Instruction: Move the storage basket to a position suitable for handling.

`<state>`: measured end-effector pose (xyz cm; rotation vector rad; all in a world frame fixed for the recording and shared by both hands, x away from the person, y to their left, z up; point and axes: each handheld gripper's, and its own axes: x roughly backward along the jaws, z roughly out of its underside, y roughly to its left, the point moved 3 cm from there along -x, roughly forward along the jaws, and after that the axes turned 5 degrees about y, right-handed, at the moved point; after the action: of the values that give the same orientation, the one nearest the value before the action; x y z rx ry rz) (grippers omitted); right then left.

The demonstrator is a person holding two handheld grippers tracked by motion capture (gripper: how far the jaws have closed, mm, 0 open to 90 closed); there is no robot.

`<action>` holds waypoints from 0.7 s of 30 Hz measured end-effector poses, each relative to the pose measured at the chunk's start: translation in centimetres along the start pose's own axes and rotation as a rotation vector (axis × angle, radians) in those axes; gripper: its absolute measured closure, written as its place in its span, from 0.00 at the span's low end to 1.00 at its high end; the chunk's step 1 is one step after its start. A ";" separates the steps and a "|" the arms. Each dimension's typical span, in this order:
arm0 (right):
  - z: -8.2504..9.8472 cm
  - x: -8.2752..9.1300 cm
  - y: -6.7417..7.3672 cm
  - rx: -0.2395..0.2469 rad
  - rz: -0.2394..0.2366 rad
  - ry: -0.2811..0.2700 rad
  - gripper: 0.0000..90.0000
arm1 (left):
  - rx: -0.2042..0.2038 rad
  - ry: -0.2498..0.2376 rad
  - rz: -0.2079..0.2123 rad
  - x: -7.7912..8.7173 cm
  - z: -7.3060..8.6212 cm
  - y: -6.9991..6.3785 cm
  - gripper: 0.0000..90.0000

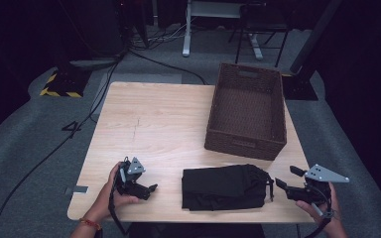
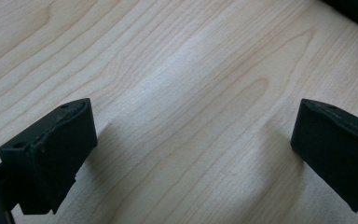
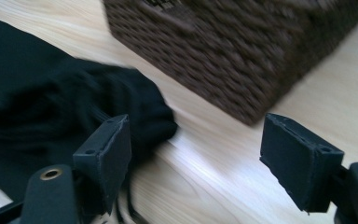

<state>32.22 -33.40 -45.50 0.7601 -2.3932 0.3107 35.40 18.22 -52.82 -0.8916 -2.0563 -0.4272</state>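
Facing basket (image 3: 242,56), right claw (image 3: 196,158)

The pale wooden surface (image 1: 149,119) carries a brown wicker basket (image 1: 246,110) and, nearer, a folded black cloth (image 1: 224,187).

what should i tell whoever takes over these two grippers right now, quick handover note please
Left gripper: jaws open, holding nothing, low over bare table at the near left, pointing toward the cloth.
Right gripper: jaws open, holding nothing, just right of the cloth's right end.
Folded black cloth: lies flat near the front edge, between the two grippers, in front of the basket.
Wicker basket: stands at the far right of the table, nothing visible inside.
Done: the cloth looks folded.
Left, probably: grasp the cloth and place it in the basket.
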 end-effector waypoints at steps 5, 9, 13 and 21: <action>-1.7 0.5 2.2 0.018 -0.056 -0.042 0.25 | -0.004 -0.001 0.002 -0.1 0.0 -0.3 0.00; -2.1 -0.1 3.6 0.022 -0.082 -0.034 0.22 | -0.013 0.000 0.005 -0.1 -0.1 -0.6 0.00; -1.8 -1.8 4.8 0.017 -0.096 -0.004 0.18 | -0.019 0.002 0.010 -0.2 -0.2 -0.8 0.00; 0.1 -6.3 5.3 -0.010 -0.119 0.117 0.06 | -0.015 0.004 0.007 -0.2 -0.4 -0.8 0.00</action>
<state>33.17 -26.33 -49.60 0.8523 -2.2280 0.2868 35.10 17.35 -52.78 -0.9061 -2.0482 -0.4401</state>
